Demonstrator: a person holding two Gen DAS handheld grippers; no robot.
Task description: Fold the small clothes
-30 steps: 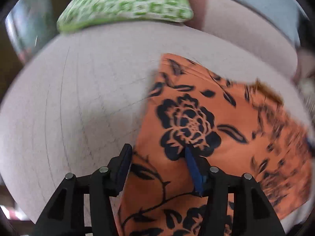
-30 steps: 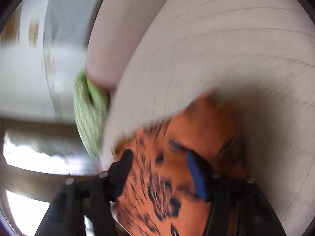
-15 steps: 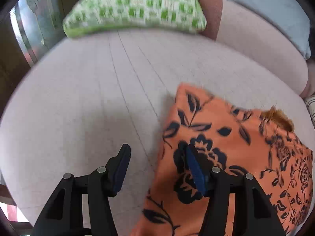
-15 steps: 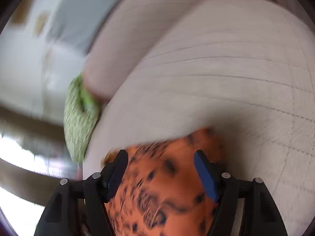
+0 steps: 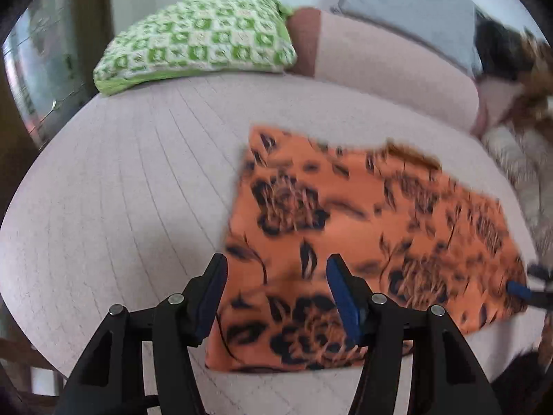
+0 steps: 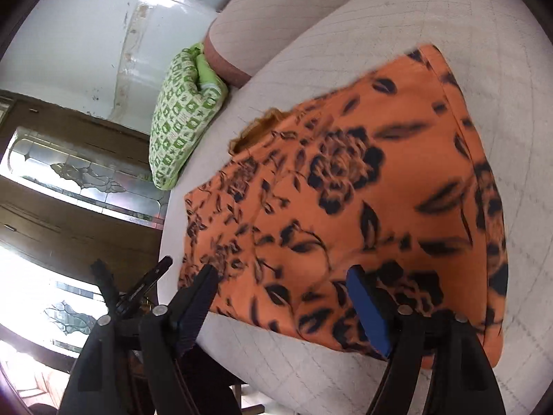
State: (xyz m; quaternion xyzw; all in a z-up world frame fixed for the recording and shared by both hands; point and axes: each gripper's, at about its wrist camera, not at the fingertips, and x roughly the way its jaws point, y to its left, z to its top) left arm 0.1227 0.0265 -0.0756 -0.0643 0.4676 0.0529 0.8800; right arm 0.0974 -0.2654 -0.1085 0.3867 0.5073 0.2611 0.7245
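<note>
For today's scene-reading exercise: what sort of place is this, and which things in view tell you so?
Probably a home living room. A garment lies on a pale sofa seat, a green cushion rests at its back, and a leaded glass panel is set in dark wood, perhaps a door.

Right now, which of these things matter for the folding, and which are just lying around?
For the job:
- orange floral garment, lying flat on the sofa seat
- left tool, open
- right tool, open

Just lying about:
- green checked cushion
- grey pillow
- furry thing, too blurred to identify
</note>
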